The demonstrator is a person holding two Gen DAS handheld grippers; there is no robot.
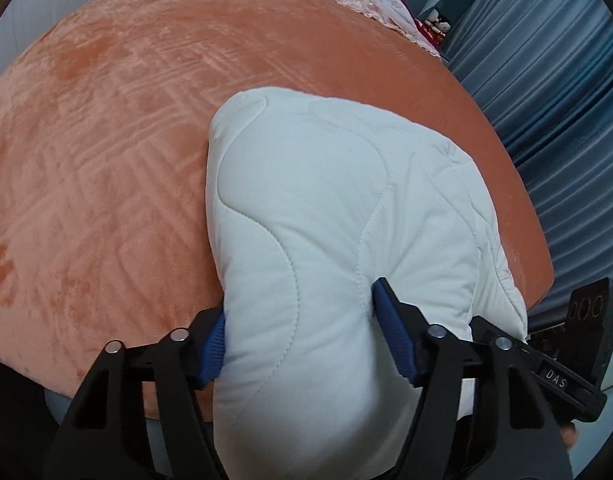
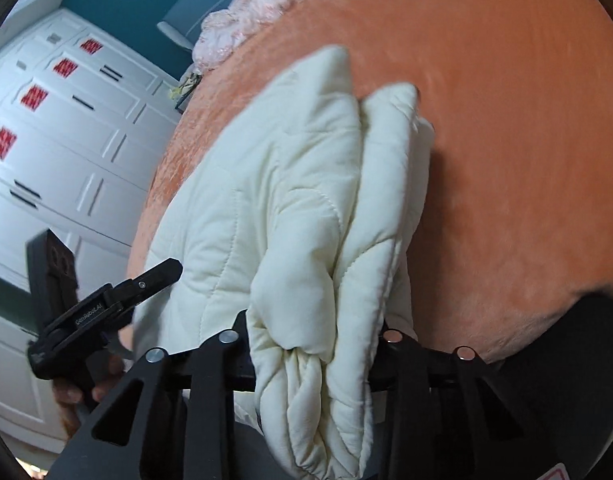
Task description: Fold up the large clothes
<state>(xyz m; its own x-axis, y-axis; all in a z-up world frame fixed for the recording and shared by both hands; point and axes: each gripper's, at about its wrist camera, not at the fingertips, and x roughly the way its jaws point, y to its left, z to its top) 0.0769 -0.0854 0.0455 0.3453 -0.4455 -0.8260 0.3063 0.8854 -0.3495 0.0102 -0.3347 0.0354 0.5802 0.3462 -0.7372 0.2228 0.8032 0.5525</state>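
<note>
Here I am pinching one white quilted garment [image 1: 306, 216] with two tools, left tool [image 1: 302, 344] and right tool [image 2: 314, 344], over one orange bed [image 1: 106, 140]; labels are reading "DAS" and "GenRobot.AI".

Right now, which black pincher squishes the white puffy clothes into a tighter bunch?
The right gripper: the white quilted garment is crumpled into narrow pleats there. The left gripper holds a wider, smoother bulge.

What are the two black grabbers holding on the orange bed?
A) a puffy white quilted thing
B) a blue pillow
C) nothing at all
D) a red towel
A: the left gripper pinches the white quilted garment between its blue pads, and the right gripper has a bunched fold of the same white padding squeezed between its fingers, above the orange bed cover.
</note>
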